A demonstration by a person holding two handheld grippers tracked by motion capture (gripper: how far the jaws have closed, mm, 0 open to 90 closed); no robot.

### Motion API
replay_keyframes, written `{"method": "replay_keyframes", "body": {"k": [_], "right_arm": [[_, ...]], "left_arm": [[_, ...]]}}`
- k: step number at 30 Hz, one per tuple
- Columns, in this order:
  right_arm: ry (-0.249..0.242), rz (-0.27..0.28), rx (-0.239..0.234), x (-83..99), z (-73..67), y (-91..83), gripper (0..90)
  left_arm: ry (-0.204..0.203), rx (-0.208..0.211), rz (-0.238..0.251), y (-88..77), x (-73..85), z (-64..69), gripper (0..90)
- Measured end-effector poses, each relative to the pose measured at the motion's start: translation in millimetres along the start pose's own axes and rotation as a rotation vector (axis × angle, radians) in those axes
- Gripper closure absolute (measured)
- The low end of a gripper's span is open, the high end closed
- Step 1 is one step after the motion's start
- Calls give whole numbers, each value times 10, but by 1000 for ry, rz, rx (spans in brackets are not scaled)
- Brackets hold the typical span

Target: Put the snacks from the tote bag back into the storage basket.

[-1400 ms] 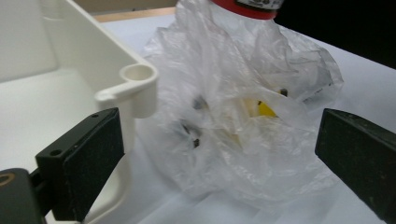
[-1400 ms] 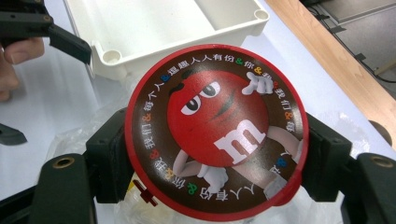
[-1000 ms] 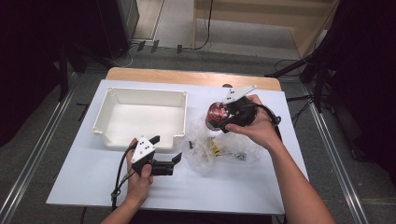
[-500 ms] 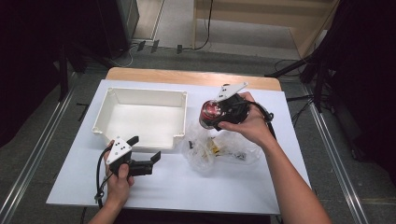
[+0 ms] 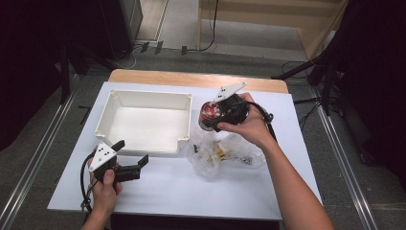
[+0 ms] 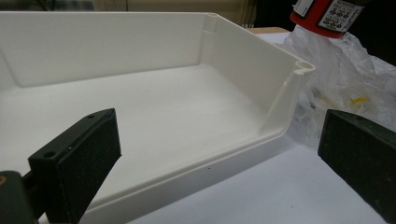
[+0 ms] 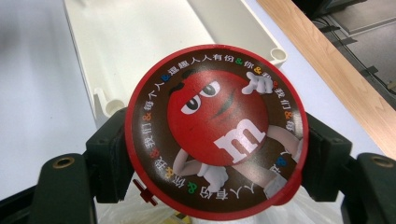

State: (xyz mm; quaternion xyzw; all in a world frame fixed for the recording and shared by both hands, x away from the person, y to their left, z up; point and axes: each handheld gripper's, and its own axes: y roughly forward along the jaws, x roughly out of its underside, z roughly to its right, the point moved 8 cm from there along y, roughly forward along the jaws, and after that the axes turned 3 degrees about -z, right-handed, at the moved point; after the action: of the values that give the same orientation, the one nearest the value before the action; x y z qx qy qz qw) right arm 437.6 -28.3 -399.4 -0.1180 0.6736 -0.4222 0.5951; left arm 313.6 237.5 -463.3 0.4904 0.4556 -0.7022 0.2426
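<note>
Clamped between the right gripper (image 7: 212,161) pads and lifted off the surface: the round red M&M's candy tub (image 7: 215,131), above the clear plastic bag (image 5: 225,153) beside the white tray (image 5: 143,143); left gripper (image 6: 224,154) gaping, holding nothing, facing the tray's near wall; probably halfway through; left to do: lowering into the bare tray and letting go.

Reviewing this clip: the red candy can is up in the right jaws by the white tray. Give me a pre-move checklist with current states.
1. Right gripper jaws clamp the red candy can on both sides: ok.
2. Can lifted off the plastic bag: ok.
3. White tray has room inside: ok.
4. Left gripper jaws open, holding nothing: ok.
5. Left gripper outside the tray: ok.
6. Can lid sealed: cannot tell.
</note>
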Motion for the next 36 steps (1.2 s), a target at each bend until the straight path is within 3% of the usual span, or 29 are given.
{"method": "replay_keyframes", "body": {"k": [7,14,26,36], "right_arm": [[-18,-5,-2,-92,-14,36,261],[-4,-1,-20,-137,-11,106,260],[-25,6,-28,-322,-47,167,260],[-25,-26,-37,-368,-64,301,260]], "left_arm": [[-12,-7,29,-44,-27,-40,0],[-38,-17,33,-67,-19,-109,0],[-52,-32,39,-109,-23,-186,0],[-51,-30,38,-104,-24,-184,0]]}}
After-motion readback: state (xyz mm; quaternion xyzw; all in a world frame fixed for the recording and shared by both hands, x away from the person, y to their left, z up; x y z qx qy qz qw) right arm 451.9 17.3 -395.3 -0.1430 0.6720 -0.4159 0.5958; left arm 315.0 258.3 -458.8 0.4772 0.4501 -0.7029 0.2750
